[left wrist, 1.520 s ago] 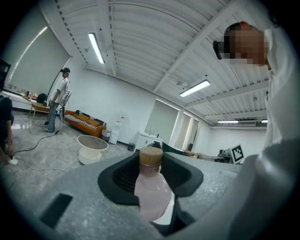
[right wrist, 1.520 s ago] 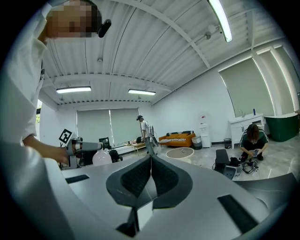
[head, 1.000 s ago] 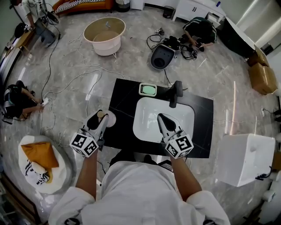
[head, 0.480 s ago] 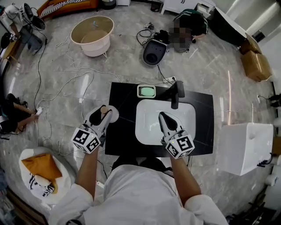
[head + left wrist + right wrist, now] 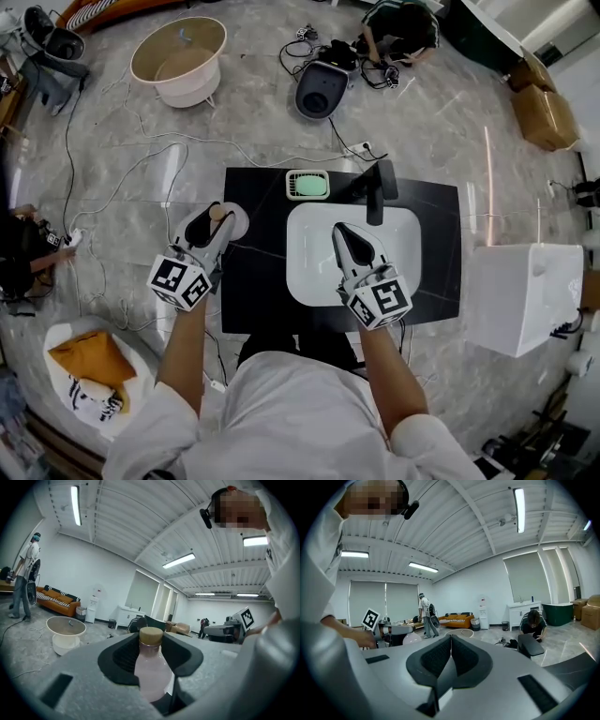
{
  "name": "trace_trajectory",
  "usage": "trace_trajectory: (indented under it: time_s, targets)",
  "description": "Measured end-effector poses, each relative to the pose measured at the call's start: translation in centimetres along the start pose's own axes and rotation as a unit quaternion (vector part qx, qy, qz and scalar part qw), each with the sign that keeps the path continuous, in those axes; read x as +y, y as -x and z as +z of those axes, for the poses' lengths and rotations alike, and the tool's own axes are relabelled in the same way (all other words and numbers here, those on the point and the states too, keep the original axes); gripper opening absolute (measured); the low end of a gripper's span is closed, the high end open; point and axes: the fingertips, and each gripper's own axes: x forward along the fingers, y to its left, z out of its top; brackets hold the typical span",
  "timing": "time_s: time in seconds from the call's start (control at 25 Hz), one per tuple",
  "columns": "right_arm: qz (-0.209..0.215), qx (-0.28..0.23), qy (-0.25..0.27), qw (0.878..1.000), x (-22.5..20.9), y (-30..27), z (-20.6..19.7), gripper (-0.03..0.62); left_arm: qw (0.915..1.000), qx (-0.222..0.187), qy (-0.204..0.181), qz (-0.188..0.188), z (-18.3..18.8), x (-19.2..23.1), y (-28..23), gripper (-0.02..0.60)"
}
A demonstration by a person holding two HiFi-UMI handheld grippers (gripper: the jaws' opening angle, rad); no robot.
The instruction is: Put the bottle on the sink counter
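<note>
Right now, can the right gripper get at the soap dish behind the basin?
Probably yes. The right gripper hangs over the basin, jaws together and empty; the soap dish lies beyond it on the counter with nothing between. The faucet stands off to the side. It must open first.

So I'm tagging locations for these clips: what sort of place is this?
Likely an open test hall, not a real bathroom: the black sink counter stands alone on a grey floor, near a round beige tub and loose white cables.
</note>
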Motion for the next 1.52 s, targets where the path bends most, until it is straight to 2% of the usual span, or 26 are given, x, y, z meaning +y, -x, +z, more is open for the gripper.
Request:
trace_trajectory:
  time_s: [0.68,1.04,1.52]
  targets:
    - [-0.01,0.008,-0.015,1.0,-3.2,-4.1,-2.3,0.015,0.9986,0.023,-0.048,0.008,-3.6,4.0,-7.2,0.153]
    - [-0.016,0.018,-0.026,0.999,-4.0,-5.6,-4.0,0.015,0.998,0.025,-0.055,0.018,-5.7,6.2,-9.5,0.153]
    - [-0.045,0.018,-0.008,0.999,-5.1,-7.3,-5.1,0.015,0.997,0.04,-0.06,0.029,-9.1,7.6,-11.1,0.153]
